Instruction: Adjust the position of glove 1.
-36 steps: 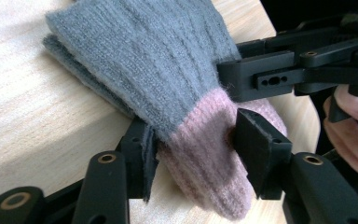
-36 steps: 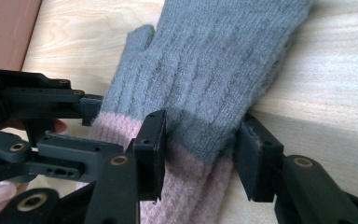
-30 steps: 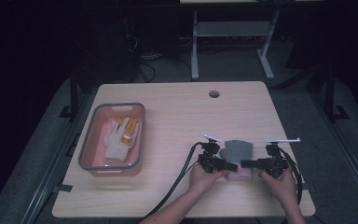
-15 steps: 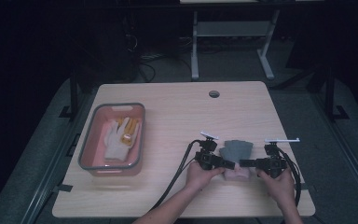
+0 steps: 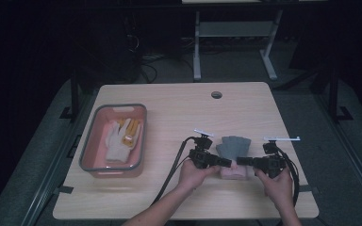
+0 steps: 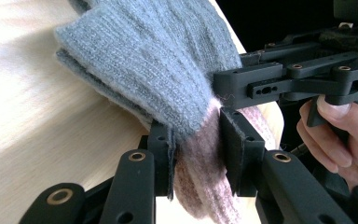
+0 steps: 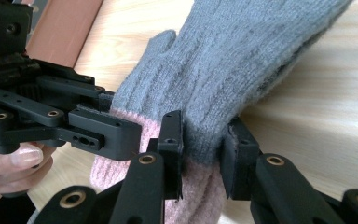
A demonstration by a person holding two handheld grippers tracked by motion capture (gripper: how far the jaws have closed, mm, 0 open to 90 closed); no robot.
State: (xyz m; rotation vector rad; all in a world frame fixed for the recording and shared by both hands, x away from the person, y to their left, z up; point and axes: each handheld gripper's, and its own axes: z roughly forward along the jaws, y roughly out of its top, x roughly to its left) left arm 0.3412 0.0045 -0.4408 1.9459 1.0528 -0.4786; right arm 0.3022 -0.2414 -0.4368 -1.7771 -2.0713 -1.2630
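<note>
Left gripper (image 5: 227, 163) clamped on the pink cuff of a grey knitted glove (image 5: 233, 149), jaws having just been closing with the wool pinched between them; seen close in the left gripper view (image 6: 196, 149), cuff bunched between both pads. Right gripper (image 5: 241, 161) likewise closed on the same cuff from the opposite side, jaws also just narrowed onto the knit, shown in the right gripper view (image 7: 204, 151) with the fabric squeezed where grey meets pink. Glove near the front edge of the counter (image 5: 179, 108), right of its middle, fingers pointing toward the far edge, cuff toward the near edge. Each gripper held in a hand, left hand (image 5: 192, 173) and right hand (image 5: 277, 184), both just behind the cuff. Pink bin (image 5: 90, 149) with a grey rim near the left edge, well apart from the glove, holding a white and yellow glove (image 5: 121, 139). Small round hole (image 5: 216, 94) near the far edge of the counter.
</note>
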